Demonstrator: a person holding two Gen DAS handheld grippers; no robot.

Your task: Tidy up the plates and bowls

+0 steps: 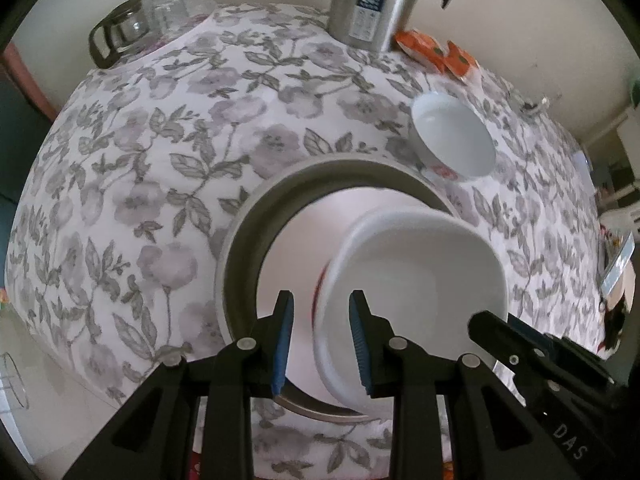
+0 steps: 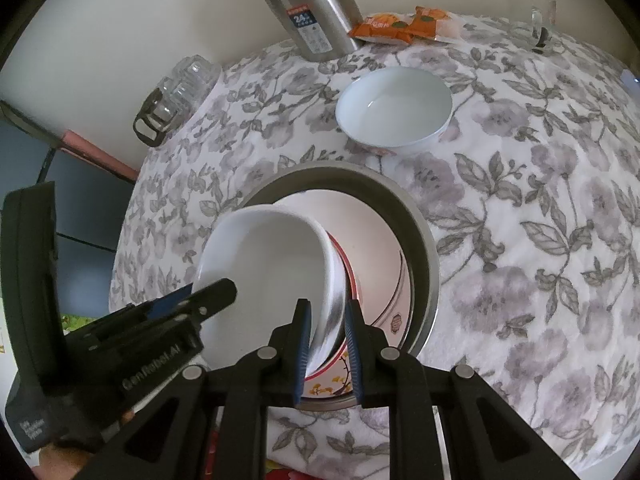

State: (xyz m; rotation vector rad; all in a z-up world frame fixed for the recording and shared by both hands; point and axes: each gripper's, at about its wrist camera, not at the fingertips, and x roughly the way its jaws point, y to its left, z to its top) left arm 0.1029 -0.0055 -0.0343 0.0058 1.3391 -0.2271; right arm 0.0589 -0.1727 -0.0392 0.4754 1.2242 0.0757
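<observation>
Item: white bowl, tilted over the plates in the grey-rimmed dish.

Right gripper clamped on its rim; left gripper straddles the opposite rim, pads apart, not pressing. Likely glazed ceramic: stiff, slippery, breakable; hold by the rim. Second bowl beyond. Flask label reads "24".

At the table's far edge stand a steel flask, orange packets and what look like upturned glasses.
</observation>
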